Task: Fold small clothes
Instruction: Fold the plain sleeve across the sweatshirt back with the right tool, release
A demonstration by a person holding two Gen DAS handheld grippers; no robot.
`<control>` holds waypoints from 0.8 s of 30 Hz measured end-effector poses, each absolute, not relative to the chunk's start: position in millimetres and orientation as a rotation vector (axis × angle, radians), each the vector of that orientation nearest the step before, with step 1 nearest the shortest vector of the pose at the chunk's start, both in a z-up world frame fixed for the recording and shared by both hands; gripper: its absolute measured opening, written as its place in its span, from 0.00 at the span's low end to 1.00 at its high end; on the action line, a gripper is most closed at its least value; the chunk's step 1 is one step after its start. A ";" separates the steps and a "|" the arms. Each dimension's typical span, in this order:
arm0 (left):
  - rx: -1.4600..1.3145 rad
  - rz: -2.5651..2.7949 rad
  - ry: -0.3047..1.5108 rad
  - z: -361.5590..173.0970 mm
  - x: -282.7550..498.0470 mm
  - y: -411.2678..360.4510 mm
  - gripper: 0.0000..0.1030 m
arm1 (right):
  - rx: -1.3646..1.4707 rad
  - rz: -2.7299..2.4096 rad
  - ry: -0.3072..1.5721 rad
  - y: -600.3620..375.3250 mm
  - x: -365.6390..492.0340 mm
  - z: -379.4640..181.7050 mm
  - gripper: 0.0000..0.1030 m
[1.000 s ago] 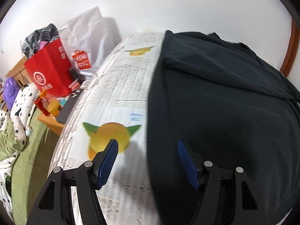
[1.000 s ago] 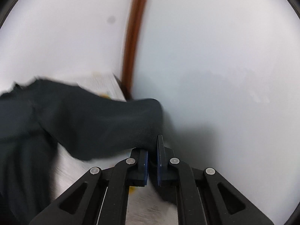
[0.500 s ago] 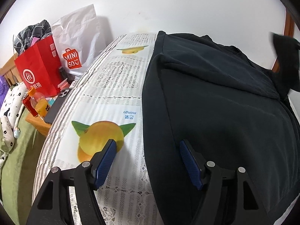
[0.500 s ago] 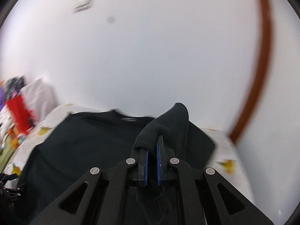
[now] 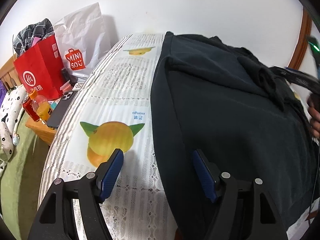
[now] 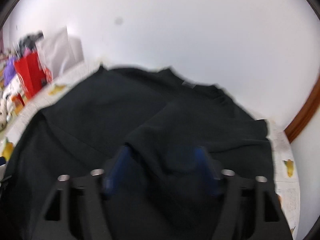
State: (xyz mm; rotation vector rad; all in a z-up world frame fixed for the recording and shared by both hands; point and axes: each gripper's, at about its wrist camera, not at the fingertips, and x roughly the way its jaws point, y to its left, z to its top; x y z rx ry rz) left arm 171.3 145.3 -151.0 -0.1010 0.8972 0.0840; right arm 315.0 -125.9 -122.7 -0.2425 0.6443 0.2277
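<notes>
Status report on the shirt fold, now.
Left gripper open, empty, astride the black shirt's left edge. Right gripper opening over the sleeve folded across the shirt. Nothing in the way.

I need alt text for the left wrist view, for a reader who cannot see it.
The open left gripper hovers over the left edge of a black shirt spread on a mango-print tablecloth. Red bag and bottles stand at far left.
</notes>
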 end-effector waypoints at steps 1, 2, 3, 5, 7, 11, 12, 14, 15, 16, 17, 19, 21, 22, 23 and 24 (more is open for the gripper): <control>-0.101 0.080 0.889 -147.4 170.2 143.9 0.67 | -0.228 0.212 0.636 -140.8 306.6 -117.9 0.73; -0.097 0.075 0.880 -142.4 169.5 141.2 0.67 | -0.209 0.195 0.637 -155.4 301.1 -115.3 0.73; -0.094 0.072 0.874 -138.0 169.5 138.2 0.67 | -0.179 0.170 0.647 -176.0 293.1 -115.0 0.73; -0.084 0.053 0.854 -126.3 170.6 128.7 0.67 | -0.139 0.131 0.676 -208.3 284.8 -116.6 0.73; -0.058 0.031 0.837 -114.2 174.3 113.9 0.67 | -0.120 0.070 0.709 -242.2 275.0 -124.4 0.73; 0.005 -0.028 0.809 -94.3 185.1 76.1 0.67 | -0.065 -0.030 0.742 -301.5 253.9 -139.4 0.67; 0.022 -0.045 0.805 -89.9 188.4 65.2 0.67 | -0.038 -0.046 0.759 -317.2 249.3 -144.3 0.58; 0.063 -0.081 0.795 -80.6 197.1 39.1 0.67 | -0.018 -0.073 0.788 -336.7 245.4 -153.8 0.44; 0.079 -0.093 0.791 -76.9 201.0 27.7 0.67 | -0.018 -0.083 0.799 -345.7 243.2 -159.1 0.35; 0.095 -0.103 0.788 -73.3 204.5 14.9 0.67 | -0.017 -0.085 0.804 -351.3 241.6 -164.4 0.30; 0.116 -0.119 0.784 -69.7 208.9 0.8 0.67 | -0.011 -0.084 0.808 -358.9 238.9 -168.6 0.29; 0.162 -0.141 0.776 -65.4 213.7 -22.8 0.67 | 0.003 -0.080 0.807 -367.6 238.4 -175.2 0.29; 0.211 -0.155 0.767 -64.1 217.8 -45.4 0.67 | 0.015 -0.072 0.802 -375.0 238.5 -179.0 0.29; 0.237 -0.164 0.767 -64.6 221.9 -58.2 0.67 | 0.019 -0.070 0.803 -378.6 240.2 -181.8 0.29; 0.253 -0.174 0.769 -66.3 226.0 -67.4 0.67 | 0.021 -0.072 0.803 -379.5 243.3 -184.2 0.29; 0.264 -0.181 0.773 -67.7 230.0 -73.1 0.67 | 0.028 -0.076 0.804 -384.0 245.4 -187.5 0.29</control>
